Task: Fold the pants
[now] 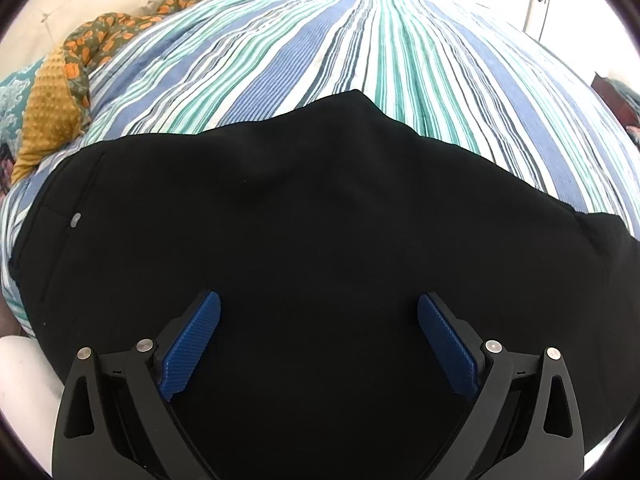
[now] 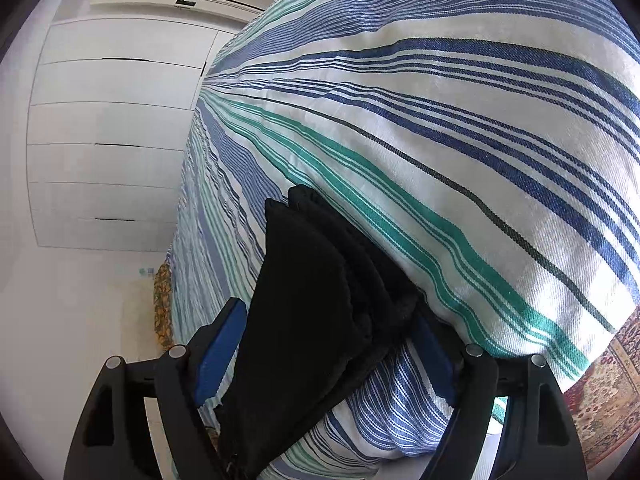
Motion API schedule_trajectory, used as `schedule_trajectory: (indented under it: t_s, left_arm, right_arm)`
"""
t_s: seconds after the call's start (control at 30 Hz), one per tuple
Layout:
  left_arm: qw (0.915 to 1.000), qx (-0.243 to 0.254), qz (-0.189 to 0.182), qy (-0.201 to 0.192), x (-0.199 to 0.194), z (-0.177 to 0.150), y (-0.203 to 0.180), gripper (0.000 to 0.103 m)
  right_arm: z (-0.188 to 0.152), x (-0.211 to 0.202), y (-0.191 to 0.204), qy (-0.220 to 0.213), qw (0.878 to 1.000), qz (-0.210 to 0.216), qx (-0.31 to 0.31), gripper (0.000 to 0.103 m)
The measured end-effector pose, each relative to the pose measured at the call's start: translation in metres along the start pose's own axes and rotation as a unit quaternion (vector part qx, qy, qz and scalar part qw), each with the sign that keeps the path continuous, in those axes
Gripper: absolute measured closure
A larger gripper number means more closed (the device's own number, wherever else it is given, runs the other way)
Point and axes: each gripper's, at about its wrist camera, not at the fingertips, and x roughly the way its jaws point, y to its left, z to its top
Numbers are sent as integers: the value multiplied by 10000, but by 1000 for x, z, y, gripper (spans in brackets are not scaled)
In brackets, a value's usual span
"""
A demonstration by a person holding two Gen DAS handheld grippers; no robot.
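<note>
From the left wrist camera, the black pants (image 1: pixel 304 216) lay spread across the near part of a bed covered by a blue, green and white striped bedspread (image 1: pixel 320 44). The left gripper (image 1: pixel 319 309) hung over the dark cloth with its blue pads (image 1: pixel 191 346) spread wide apart; nothing was pinched between them, and whether the tips touched the fabric could not be told. At the far left of the bed lay a mustard and orange-flowered blanket (image 1: pixel 60 96).

From the right wrist camera, a folded, layered edge of the pants (image 2: pixel 316 300) ran up between the fingers of the right gripper (image 2: pixel 332 320). Its jaws stood fairly wide; the left blue pad (image 2: pixel 224 344) was just beside the cloth, but the right one was partly hidden behind it, so a real grip could not be confirmed. The striped bedspread (image 2: pixel 460 140) filled the right side, white drawer fronts (image 2: pixel 108 128) stood at far left, and a patterned rug (image 2: pixel 608 380) showed at near right.
</note>
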Motion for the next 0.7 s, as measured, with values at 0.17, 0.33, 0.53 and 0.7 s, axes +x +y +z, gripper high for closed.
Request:
schedule_trajectory:
  t_s: [0.17, 0.33, 0.53, 0.7]
  left_arm:
    - [10000, -34, 10, 34, 2, 2, -1, 3]
    - [10000, -30, 23, 28, 2, 2, -1, 2]
    - [10000, -40, 12, 23, 2, 1, 0, 2]
    - [9999, -40, -61, 86, -1, 2, 2, 3]
  right_arm:
    - [7, -2, -10, 121, 9990, 402, 143, 21]
    - [17, 10, 13, 502, 9968, 313, -537, 20]
    - [22, 36, 41, 1150, 9739, -1008, -1676, 29]
    - [9, 46, 61, 1413, 9429, -1668, -2515, 81]
